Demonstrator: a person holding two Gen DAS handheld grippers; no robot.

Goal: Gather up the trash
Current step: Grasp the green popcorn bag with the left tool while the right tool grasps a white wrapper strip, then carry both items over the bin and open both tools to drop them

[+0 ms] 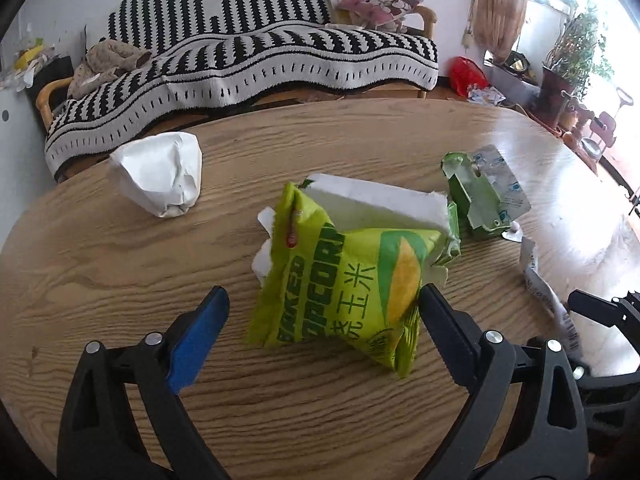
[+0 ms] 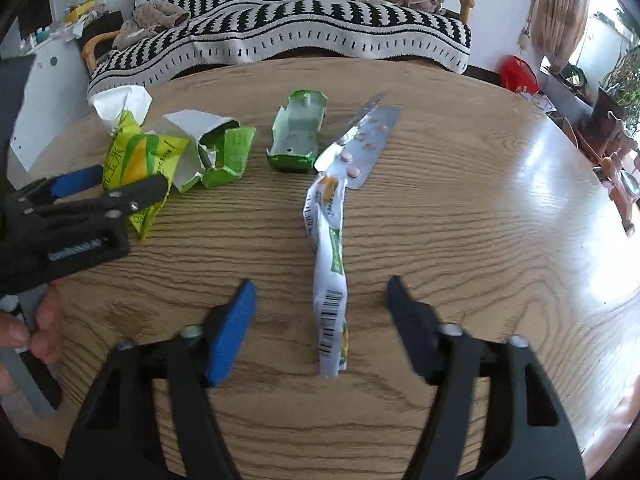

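Observation:
A yellow-green popcorn bag [image 1: 344, 280] lies on the wooden table [image 1: 100, 264], leaning on a torn white box [image 1: 380, 204]. My left gripper [image 1: 324, 312] is open astride the bag; its black finger is at the bag's edge and the blue pad stands clear. A twisted white wrapper [image 2: 330, 264] with a barcode lies between the fingers of my right gripper [image 2: 320, 300], which is open, neither pad touching it. Beyond the wrapper are a foil blister pack [image 2: 368, 140] and a green carton [image 2: 298, 132]. Crumpled white paper [image 1: 160, 172] sits far left.
A sofa with a black-and-white striped cover [image 1: 260, 52] runs along the table's far edge. A red bag [image 1: 466, 74] and potted plants [image 1: 576, 52] stand on the floor at the right. A hand [image 2: 40, 328] holds the left gripper's handle.

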